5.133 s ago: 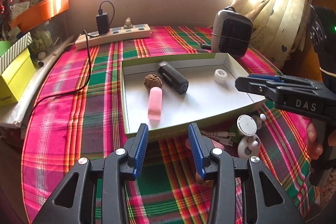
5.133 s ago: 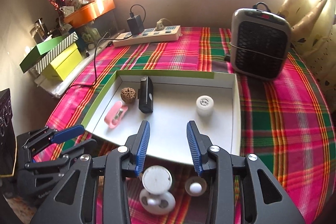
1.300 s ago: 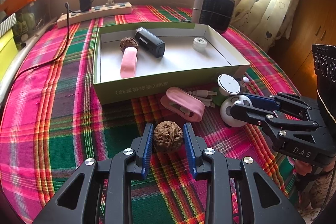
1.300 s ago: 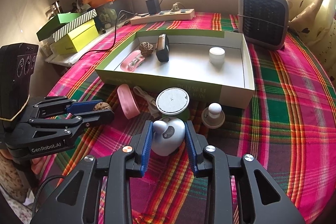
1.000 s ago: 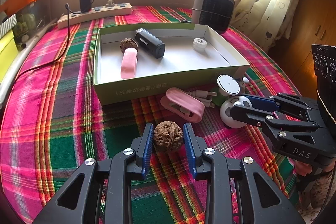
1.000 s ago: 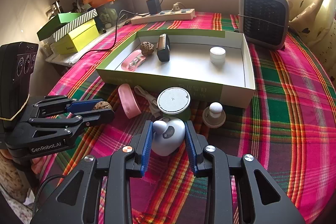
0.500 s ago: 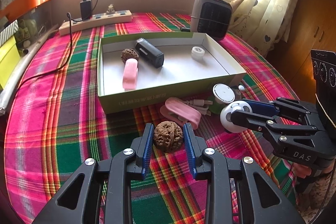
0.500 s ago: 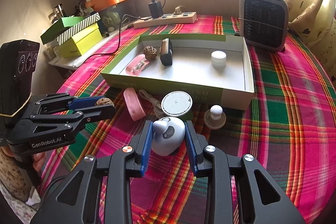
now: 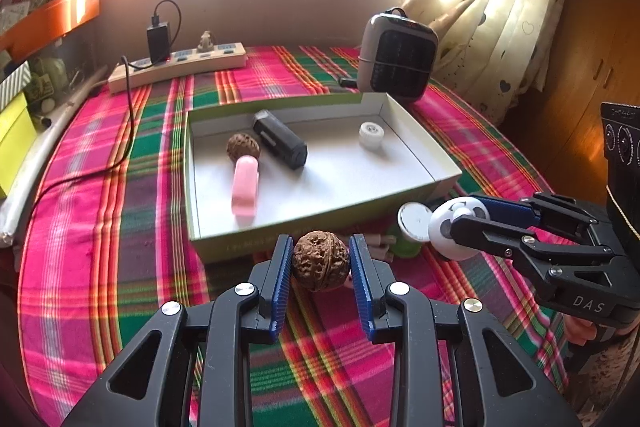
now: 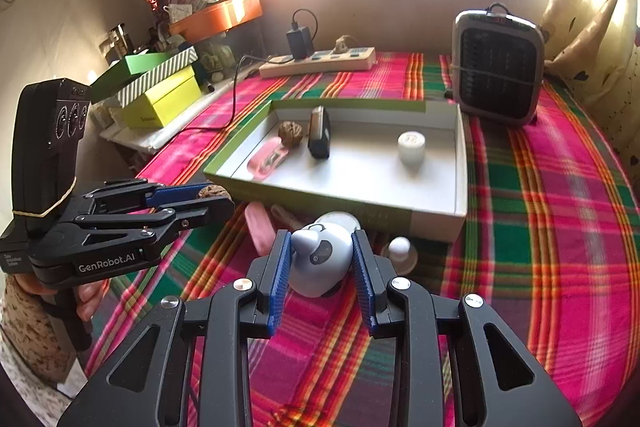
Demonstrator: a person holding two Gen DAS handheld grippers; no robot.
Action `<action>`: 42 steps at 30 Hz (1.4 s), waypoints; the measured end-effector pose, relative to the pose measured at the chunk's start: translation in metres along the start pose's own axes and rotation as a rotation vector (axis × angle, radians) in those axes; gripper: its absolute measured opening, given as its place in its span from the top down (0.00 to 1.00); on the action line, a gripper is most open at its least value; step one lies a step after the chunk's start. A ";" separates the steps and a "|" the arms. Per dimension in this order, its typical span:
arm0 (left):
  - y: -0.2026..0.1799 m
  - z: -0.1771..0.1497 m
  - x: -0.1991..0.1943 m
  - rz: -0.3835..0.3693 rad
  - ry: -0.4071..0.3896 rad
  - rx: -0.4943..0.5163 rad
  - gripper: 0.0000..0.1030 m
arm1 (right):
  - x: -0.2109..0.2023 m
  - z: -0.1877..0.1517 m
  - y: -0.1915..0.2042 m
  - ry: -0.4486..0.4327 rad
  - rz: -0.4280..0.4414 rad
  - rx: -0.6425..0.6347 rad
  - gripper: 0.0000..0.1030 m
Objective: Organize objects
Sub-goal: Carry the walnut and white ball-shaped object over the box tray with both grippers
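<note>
Your left hand-held gripper [image 9: 320, 263] is clamped on a walnut [image 9: 320, 261], and your right hand-held gripper [image 10: 322, 263] is clamped on a little white toy [image 10: 320, 265]. Both hang just before the box [image 9: 320, 227]. Lift them over its wall, lower gently, then let go.

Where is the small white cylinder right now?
The white cylinder stands inside the tray, toward its right side, apart from the black device.
</note>
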State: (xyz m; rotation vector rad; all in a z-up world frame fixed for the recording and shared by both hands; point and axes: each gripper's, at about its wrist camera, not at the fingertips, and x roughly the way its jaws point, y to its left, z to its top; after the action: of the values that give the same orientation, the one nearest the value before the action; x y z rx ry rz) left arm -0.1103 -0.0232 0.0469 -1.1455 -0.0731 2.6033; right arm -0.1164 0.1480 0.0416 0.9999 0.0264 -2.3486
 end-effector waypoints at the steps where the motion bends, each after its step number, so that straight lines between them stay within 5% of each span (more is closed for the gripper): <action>1: 0.000 0.003 0.001 -0.003 0.000 0.000 0.74 | -0.001 0.003 -0.001 -0.005 -0.005 -0.002 0.69; 26: 0.009 0.045 0.039 0.011 0.007 0.005 0.74 | 0.041 0.075 -0.025 -0.023 -0.059 -0.027 0.69; 42: 0.021 0.052 0.070 0.064 0.040 0.009 0.74 | 0.108 0.103 -0.035 0.112 -0.091 -0.059 0.69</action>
State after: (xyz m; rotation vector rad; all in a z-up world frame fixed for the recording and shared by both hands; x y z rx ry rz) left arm -0.1981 -0.0189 0.0286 -1.2150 -0.0164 2.6319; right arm -0.2607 0.0985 0.0367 1.1214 0.1877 -2.3559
